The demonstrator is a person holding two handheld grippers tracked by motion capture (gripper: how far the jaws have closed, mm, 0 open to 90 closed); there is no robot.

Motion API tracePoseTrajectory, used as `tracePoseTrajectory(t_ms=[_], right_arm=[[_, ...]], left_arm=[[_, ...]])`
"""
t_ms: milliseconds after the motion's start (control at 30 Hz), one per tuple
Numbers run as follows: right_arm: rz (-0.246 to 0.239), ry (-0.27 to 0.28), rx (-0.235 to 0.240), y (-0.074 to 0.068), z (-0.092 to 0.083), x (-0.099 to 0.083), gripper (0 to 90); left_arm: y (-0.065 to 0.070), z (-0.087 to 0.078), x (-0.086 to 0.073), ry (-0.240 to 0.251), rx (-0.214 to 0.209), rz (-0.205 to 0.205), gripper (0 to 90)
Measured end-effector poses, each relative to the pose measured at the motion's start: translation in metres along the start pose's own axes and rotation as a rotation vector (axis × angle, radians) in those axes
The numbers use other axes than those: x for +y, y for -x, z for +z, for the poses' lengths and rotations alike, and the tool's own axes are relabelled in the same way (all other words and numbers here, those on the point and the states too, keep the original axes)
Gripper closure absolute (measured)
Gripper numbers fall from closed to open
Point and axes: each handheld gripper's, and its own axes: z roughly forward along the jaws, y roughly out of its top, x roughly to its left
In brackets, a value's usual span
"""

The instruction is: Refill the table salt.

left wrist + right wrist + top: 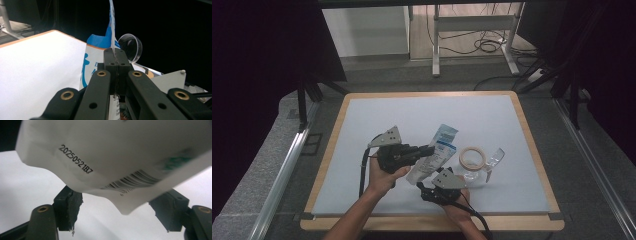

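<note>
A roll of tape [472,157] sits flat on the pale table mat [422,112], with a clear plastic cup [471,174] just beside it. Right of those there's a clear spoon-like thing [493,161] (hard to tell exactly what)

My left gripper [428,150] clamps the packet [437,150] by its edge; my right gripper [432,181] sits below it, tape ring [472,157] and clear cup [492,162] lying to its right.
</note>
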Motion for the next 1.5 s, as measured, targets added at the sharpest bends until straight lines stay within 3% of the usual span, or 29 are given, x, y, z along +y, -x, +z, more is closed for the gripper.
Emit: tracePoseTrajectory(t_ms=[233,733,1033,1500], right_arm=[[-0.001,0.012,-0.026,-0.001,-0.001,0.001,30.7],[0.066,-0.028,0.035,-0.001,-0.011,-0.003,31.0],[0.091,-0.030,0.006,-0.003,-0.017,-0.007,30.7],[0.133,-0.035,-0.020,0.001,-0.018,-0.012,30.5]], left_arm=[[-0.001,0.000,0.001,0.008,0.008,-0.002,90.0],[-0.007,0.012,-0.002,-0.025,0.014,-0.022,90.0],[-0.008,0.027,0.000,-0.080,-0.009,-0.006,90.0],[-0.013,0.045,0.006,-0.131,-0.032,-0.012,90.0]])
